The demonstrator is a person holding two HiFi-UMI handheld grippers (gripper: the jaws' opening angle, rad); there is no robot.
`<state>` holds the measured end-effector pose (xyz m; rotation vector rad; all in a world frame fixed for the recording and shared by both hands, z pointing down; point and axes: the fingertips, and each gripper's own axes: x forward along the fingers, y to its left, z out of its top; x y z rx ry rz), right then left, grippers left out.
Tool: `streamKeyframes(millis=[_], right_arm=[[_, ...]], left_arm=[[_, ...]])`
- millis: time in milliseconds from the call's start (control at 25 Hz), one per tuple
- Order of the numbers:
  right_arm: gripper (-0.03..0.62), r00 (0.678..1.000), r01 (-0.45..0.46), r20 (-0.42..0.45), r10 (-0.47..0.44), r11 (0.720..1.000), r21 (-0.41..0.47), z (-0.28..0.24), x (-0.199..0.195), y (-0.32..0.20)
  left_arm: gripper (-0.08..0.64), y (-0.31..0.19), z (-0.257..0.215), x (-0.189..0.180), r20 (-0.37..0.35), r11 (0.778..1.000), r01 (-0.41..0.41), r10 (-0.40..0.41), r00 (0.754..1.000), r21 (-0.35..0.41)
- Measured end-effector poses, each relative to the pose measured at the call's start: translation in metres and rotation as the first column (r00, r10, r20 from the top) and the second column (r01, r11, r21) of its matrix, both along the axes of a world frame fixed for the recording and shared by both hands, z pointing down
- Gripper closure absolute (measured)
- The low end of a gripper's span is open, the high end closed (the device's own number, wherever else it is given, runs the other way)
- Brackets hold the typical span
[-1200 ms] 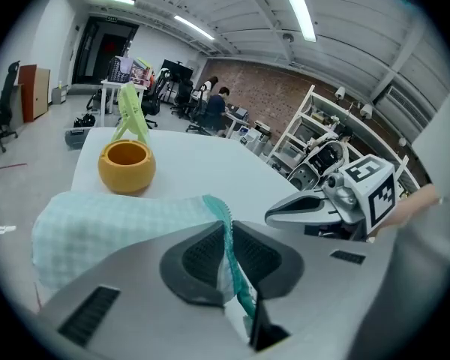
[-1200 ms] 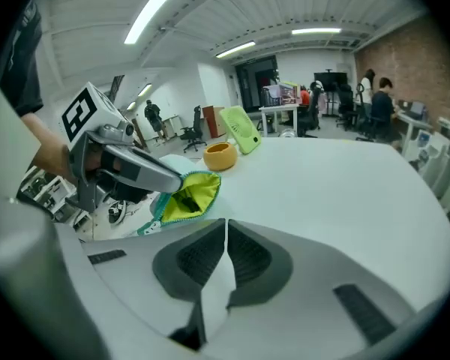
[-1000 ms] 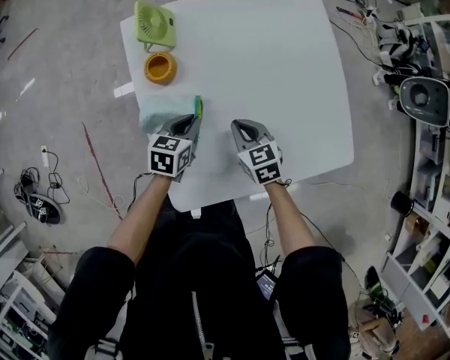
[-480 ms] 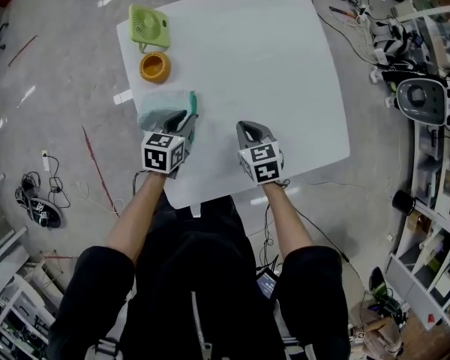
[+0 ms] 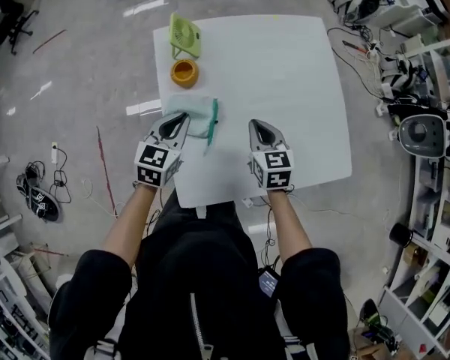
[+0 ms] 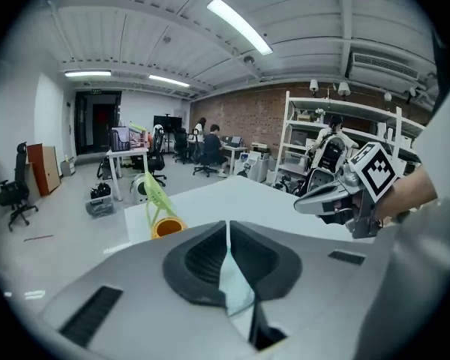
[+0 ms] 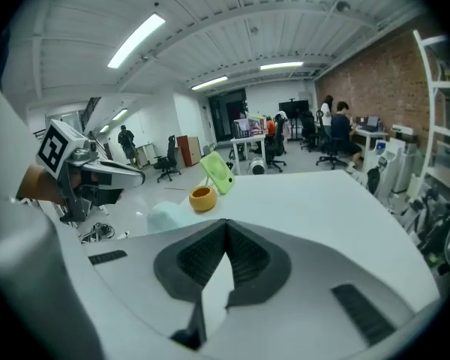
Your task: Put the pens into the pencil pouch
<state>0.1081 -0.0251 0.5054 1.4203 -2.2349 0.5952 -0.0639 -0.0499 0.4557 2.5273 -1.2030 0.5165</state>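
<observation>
So the big white square table [image 5: 300, 88] is mostly bare. All the action sits on its left side: a floppy pale teal fabric pouch [image 5: 187, 109] lies flat, with a small light green desk fan [image 5: 185, 36] and a round orange cup [image 5: 184, 72] behind it. A slim green pen [image 5: 212, 118] lies along the pouch's right edge, touching it. I honestly can't tell if it's partly tucked in or just resting there, and it's the only pen I can spot. My guess is the pen isn't properly in yet. To do this bit well, I'd pinch the pouch's opening edge with the left gripper [image 5: 181, 118] so the mouth gapes. Then take the pen mid-barrel with the right gripper [image 5: 256, 124] and slide it in lengthwise rather than poking at the soft fabric, which looks like it'd bunch up. Right now both grippers hover side by side over the near half of the table, forearms stretched out, noses tipped down a bit. The left is above the pouch's near left corner, the right over bare table, apart from the pen. The left's jaws have just been closing and now meet with nothing I can make out pinched. The right's are closed and empty too.
</observation>
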Motion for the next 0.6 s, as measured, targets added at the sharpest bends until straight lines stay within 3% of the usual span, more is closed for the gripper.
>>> streamKeyframes(millis=[360, 600], right_arm=[[0.583, 0.998, -0.069, 0.025, 0.065, 0.975, 0.210, -0.097, -0.023, 0.007], [0.584, 0.993, -0.114, 0.023, 0.112, 0.952, 0.284, -0.127, -0.028, 0.035]], left_arm=[[0.526, 0.010, -0.059, -0.040, -0.069, 0.995, -0.007, 0.015, 0.997, 0.101], [0.526, 0.024, -0.069, -0.052, -0.095, 0.990, -0.032, 0.045, 0.994, 0.134]])
